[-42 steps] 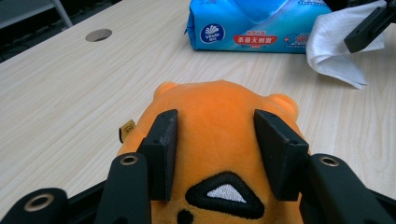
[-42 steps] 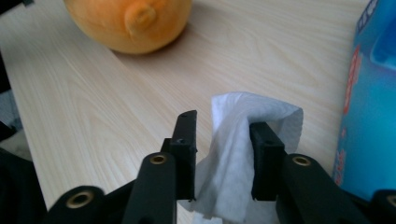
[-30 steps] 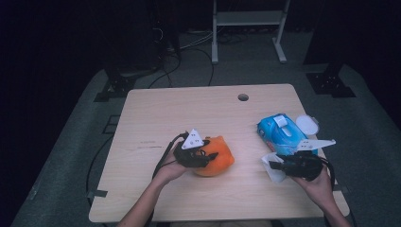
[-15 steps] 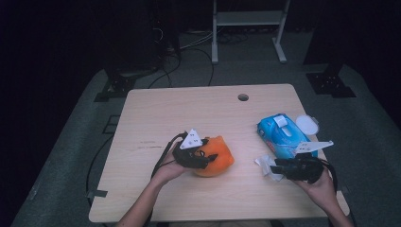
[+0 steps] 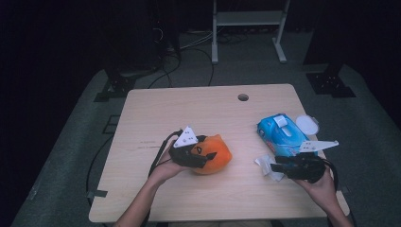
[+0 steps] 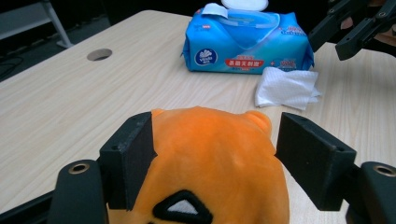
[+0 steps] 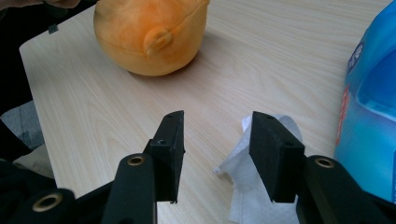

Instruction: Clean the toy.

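An orange plush toy [image 5: 215,153] lies on the wooden table [image 5: 189,113] left of centre. My left gripper [image 5: 207,157] is open around it. In the left gripper view the plush toy [image 6: 210,158] sits between the jaws, touching the left one, with a thin gap at the right one. A blue pack of wet wipes [image 5: 281,135] lies to the right with its flap up. A crumpled white wipe [image 5: 263,163] lies in front of it. My right gripper [image 5: 275,166] hovers open just beside the wipe [image 7: 243,186], with only table between its jaws.
A round white lid [image 5: 307,124] lies behind the wipes pack near the table's right edge. A cable hole [image 5: 243,97] sits at the back of the table. Beyond the table, on the dark floor, are cables and a white rack's legs [image 5: 246,28].
My right gripper has shifted a little by the white wipe. The left gripper and the plush toy have stayed put.
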Demonstrator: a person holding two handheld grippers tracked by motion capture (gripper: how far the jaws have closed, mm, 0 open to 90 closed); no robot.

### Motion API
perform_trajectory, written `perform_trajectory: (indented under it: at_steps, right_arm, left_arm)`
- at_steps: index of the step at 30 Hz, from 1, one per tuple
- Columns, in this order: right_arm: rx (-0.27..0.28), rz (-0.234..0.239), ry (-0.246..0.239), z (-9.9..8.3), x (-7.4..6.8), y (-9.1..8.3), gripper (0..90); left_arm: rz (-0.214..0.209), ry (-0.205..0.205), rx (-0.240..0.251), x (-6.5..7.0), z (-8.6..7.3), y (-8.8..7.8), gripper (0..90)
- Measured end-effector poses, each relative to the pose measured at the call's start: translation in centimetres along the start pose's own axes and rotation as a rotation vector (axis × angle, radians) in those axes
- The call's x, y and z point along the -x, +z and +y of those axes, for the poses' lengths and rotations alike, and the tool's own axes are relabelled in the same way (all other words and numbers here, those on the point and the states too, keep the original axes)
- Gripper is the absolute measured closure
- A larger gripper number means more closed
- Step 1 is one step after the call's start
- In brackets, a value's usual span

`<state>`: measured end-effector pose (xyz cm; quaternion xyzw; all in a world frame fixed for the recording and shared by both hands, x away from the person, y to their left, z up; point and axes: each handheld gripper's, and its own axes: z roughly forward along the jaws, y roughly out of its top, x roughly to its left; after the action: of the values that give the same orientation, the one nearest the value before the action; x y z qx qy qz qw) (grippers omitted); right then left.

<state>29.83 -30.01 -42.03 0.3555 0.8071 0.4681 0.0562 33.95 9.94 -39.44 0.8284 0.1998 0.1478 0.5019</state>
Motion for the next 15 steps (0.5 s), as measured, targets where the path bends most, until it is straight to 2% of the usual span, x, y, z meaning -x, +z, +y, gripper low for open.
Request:
perform_trajectory:
  at_steps: [7,15]
  right_arm:
    - [0.009,-0.002,0.004,0.1,0.0,-0.1,53.4]
    - [0.013,-0.007,0.005,0.1,0.2,-0.2,51.6]
  left_arm:
    - [0.016,-0.026,0.019,-0.5,-0.4,-1.5,25.6]
    - [0.054,-0.071,0.019,-1.4,-2.0,-3.5,24.1]
